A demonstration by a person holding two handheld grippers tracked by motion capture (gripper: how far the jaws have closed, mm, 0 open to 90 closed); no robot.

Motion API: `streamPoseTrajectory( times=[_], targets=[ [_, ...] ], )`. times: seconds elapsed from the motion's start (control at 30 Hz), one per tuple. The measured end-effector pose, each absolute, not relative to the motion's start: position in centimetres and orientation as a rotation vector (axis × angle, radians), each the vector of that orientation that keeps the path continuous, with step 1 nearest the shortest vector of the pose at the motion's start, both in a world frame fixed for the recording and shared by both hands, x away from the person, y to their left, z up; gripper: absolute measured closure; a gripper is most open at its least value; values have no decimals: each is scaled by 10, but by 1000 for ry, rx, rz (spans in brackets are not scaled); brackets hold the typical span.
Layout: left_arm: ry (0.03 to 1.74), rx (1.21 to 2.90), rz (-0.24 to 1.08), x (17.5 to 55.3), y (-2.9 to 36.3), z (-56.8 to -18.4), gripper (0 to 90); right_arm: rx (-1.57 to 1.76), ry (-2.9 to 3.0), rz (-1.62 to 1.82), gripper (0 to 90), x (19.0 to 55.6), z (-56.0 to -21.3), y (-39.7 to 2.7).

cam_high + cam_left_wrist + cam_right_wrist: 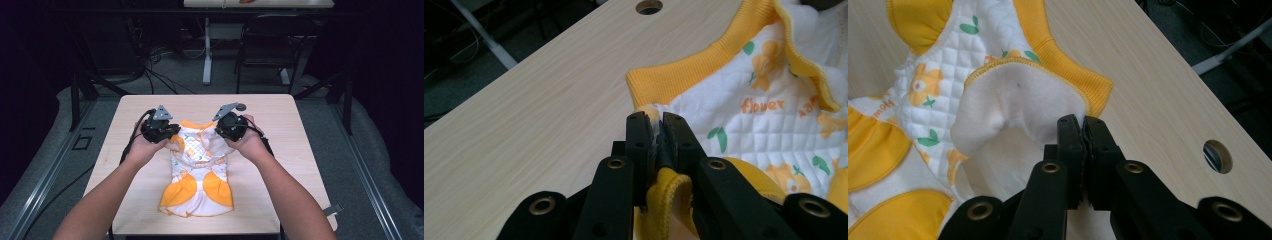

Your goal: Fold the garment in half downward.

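Observation:
A small white quilted garment with orange trim and flower prints lies lengthwise on the wooden table, its collar end lifted. My left gripper is shut on the garment's left shoulder; in the left gripper view its jaws pinch an orange-edged fold of the garment. My right gripper is shut on the right shoulder; in the right gripper view its jaws pinch the white fleecy lining of the garment. Both grippers face each other across the collar.
The table has a round cable hole near its far edge, also seen as the hole in the right gripper view. Beyond the table stand a dark chair and another table's leg. Bare wood surrounds the garment.

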State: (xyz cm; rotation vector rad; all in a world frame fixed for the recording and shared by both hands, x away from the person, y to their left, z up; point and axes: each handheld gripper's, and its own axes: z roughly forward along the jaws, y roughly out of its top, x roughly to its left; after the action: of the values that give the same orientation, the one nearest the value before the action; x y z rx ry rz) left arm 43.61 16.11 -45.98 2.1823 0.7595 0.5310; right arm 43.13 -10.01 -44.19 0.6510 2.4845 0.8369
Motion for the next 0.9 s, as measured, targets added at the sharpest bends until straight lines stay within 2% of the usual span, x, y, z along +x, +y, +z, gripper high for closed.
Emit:
streamPoseTrajectory(
  times=[0.3, 0.9],
  targets=[
    [692, 2194, 545, 425, 166, -452, 824, 578, 2476, 832, 870, 419, -434, -102],
    [639, 2231, 522, 397, 168, -474, 824, 493, 2523, 832, 870, 391, -458, -103]
  ],
)
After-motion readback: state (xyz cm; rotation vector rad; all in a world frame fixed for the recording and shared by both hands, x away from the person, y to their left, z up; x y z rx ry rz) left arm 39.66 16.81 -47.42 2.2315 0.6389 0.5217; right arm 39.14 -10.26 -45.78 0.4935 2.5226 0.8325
